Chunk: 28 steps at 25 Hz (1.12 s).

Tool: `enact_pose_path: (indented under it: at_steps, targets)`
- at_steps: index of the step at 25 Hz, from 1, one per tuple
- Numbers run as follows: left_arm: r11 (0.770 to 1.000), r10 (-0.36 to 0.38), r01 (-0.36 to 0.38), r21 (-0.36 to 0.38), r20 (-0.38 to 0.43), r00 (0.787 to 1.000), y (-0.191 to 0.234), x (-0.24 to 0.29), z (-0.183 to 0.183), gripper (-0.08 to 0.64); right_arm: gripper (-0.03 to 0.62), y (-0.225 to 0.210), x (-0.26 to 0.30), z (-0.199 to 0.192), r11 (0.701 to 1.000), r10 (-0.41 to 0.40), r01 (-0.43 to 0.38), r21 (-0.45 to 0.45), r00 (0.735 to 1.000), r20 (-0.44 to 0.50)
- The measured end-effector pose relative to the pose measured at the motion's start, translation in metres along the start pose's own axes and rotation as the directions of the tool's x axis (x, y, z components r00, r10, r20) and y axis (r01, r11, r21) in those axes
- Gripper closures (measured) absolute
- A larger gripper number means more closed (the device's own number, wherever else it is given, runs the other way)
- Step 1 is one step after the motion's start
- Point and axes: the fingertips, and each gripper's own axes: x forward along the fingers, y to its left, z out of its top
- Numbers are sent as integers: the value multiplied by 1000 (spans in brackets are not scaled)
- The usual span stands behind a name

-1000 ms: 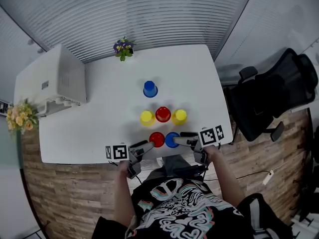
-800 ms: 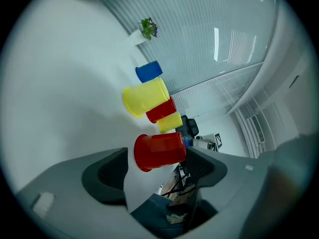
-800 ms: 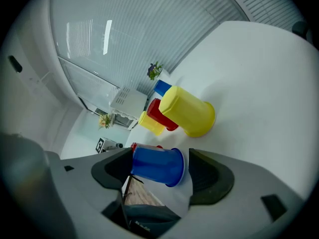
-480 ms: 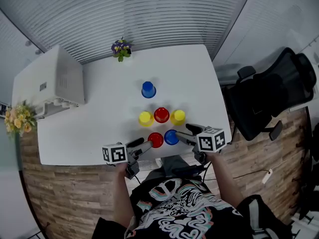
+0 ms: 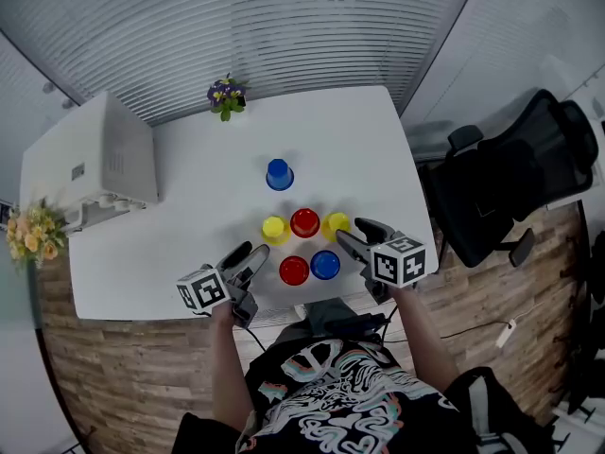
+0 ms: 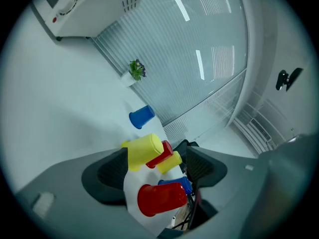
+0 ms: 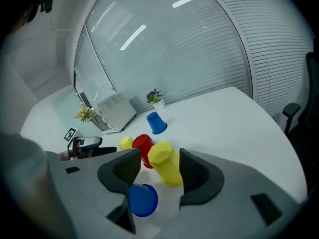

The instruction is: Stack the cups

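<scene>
- standing upside down on the white worktop point(image 5: 189, 244) are six plastic cups, none stacked.
- a far blue cup point(image 5: 279, 174) stands alone, apart from the rest.
- nearer the person runs a row of three close together: left yellow cup point(image 5: 274, 228), middle red cup point(image 5: 304, 222), right yellow cup point(image 5: 336, 225).
- nearest the worktop's edge stand a near red cup point(image 5: 294, 270) and a near blue cup point(image 5: 325, 265), side by side.
- the left claw point(image 5: 253, 251) hovers just left of the near red cup with its jaws spread wide, gripping nothing.
- the right claw point(image 5: 350, 231) points at the right yellow cup. its jaws have just been closing, and its own view shows that cup in the gap between them, not clamped.
- a potted flower point(image 5: 225, 96) stands at the far edge and a white appliance point(image 5: 95, 164) at the left.
</scene>
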Motion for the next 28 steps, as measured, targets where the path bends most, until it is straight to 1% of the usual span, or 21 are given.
enact_pose_path:
  at_steps: [2, 4, 5, 10, 13, 18, 21, 25, 28]
  targets:
    - [1000, 18, -18, 25, 11, 1000, 1, 4, 8, 209, 362, -3, 5, -1, 1000, -16, 16, -9, 1000, -16]
    - [1000, 7, -7, 26, 21, 1000, -1, 9, 14, 209, 398, -6, 8, -1, 999, -31, 30, -19, 999, -25]
    - [1000, 3, -4, 24, 28, 1000, -1, 11, 16, 210, 402, -7, 9, 0, 999, -35, 35, -21, 999, -26]
    - [1000, 22, -23, 16, 57, 998, 4, 14, 23, 213, 405, -11, 13, 5, 999, -45, 44, -22, 999, -27]
    - [1000, 21, -22, 7, 64, 998, 7, 15, 24, 216, 407, -13, 15, 8, 998, -50, 49, -29, 998, -29]
    - [1000, 24, -25, 15, 49, 998, 6, 18, 24, 218, 407, -14, 16, 10, 998, -54, 54, -21, 998, -24]
    - [999, 42, -43, 28, 37, 998, 10, 19, 22, 218, 407, -14, 17, 11, 998, -55, 54, -22, 998, -22]
    - [999, 32, -33, 23, 26, 999, 8, 23, 19, 219, 405, -15, 18, 13, 998, -59, 59, -20, 998, -16]
    - [998, 48, -49, 31, 16, 999, 11, 25, 18, 223, 407, -15, 18, 14, 998, -63, 62, -20, 998, -16]
